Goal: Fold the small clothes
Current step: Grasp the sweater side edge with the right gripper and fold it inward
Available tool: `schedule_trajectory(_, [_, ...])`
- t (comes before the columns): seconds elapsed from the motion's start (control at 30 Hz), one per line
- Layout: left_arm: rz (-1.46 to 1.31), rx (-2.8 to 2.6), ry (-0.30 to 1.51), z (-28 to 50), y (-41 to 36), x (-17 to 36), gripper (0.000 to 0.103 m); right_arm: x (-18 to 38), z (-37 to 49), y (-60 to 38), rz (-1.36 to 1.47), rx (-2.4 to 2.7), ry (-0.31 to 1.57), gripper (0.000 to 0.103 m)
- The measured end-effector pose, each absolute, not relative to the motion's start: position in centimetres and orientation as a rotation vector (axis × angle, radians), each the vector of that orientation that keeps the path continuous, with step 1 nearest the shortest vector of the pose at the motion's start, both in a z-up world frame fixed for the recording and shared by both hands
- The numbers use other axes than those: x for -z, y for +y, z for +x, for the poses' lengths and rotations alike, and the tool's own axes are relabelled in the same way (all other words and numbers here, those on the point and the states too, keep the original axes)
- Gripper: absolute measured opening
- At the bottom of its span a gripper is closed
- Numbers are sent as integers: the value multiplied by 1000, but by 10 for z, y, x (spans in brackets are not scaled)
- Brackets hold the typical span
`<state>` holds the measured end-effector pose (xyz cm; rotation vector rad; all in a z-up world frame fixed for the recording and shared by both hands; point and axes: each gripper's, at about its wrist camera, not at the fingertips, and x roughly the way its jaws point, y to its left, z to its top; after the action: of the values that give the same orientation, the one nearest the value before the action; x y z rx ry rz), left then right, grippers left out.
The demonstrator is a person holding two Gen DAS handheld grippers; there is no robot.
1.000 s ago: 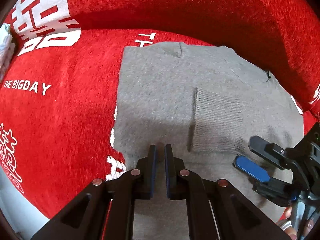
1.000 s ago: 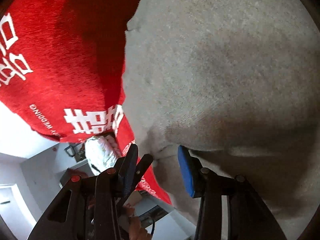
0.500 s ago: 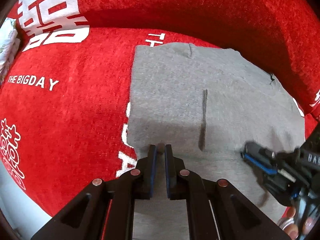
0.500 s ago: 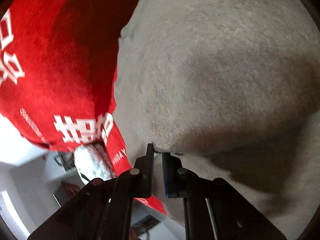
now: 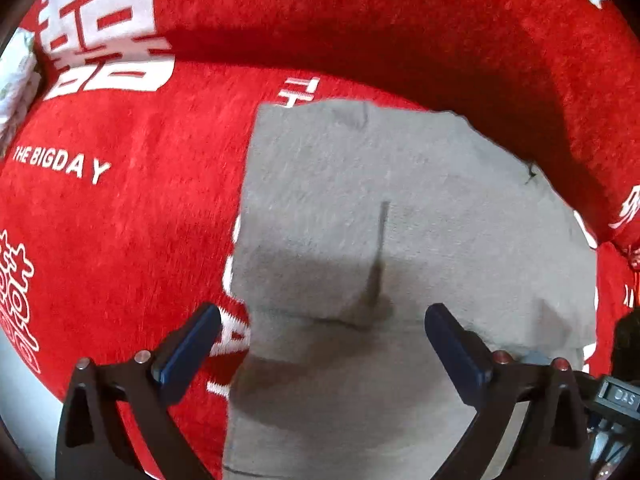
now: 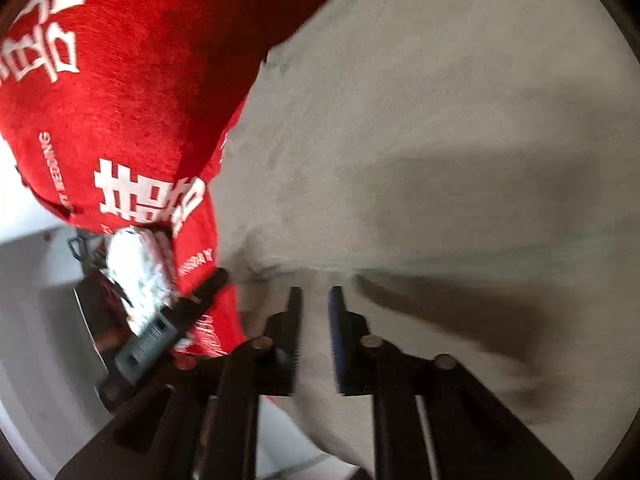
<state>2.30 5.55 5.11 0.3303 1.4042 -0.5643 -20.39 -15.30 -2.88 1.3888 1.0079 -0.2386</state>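
Garment: I see a grey knit (image 5: 400, 208) lying flat on the red cover (image 5: 120, 216), folded into a rough rectangle, with a folded flap over its near left part.
Cover: red plush with white lettering, rising behind the knit like a backrest; I take it for a sofa, though the fisheye leaves me unsure.
Left hand-held gripper (image 5: 320, 344): pointing steeply down over the near edge of the knit, jaws opening and spread wide, released. The cloth lies under the gap, and neither of the blue pads (image 5: 456, 352) presses on it.
Right hand-held gripper (image 6: 314, 336): the view is blurred. Its jaws are opening, with a narrow gap between them, and only grey cloth (image 6: 440, 140) shows beyond the gap. I see nothing pinched.
Edge of view: a white bundle (image 6: 140, 276) sits at the cover's edge in the right wrist view.
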Motion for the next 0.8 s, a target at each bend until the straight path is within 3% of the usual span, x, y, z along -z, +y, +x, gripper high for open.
schedule_trajectory(0.03, [331, 561, 1395, 22, 52, -51, 102, 23, -220, -164, 1353, 280, 1005, 44])
schedule_trajectory(0.07, [335, 558, 1390, 22, 49, -51, 102, 17, -230, -174, 1324, 321, 999, 46])
schedule_trajectory(0.23, [376, 537, 1375, 20, 29, -45, 102, 4, -293, -241, 1247, 630, 940, 46])
schedule_trajectory(0.47, [398, 539, 1419, 22, 10, -32, 102, 40, -319, -297, 1376, 750, 899, 45])
schedule_trajectory(0.5, [403, 547, 1402, 20, 7, -33, 102, 44, -311, -297, 1373, 742, 918, 42])
schedule_trajectory(0.57, [397, 558, 1377, 18, 3, -38, 102, 44, -308, -300, 1325, 716, 968, 12])
schedule_trajectory(0.7, [364, 563, 1356, 17, 0, -43, 102, 35, -302, -300, 1121, 730, 1086, 9])
schedule_trajectory(0.8, [386, 559, 1373, 14, 0, -41, 102, 39, -308, -303, 1124, 747, 1084, 9])
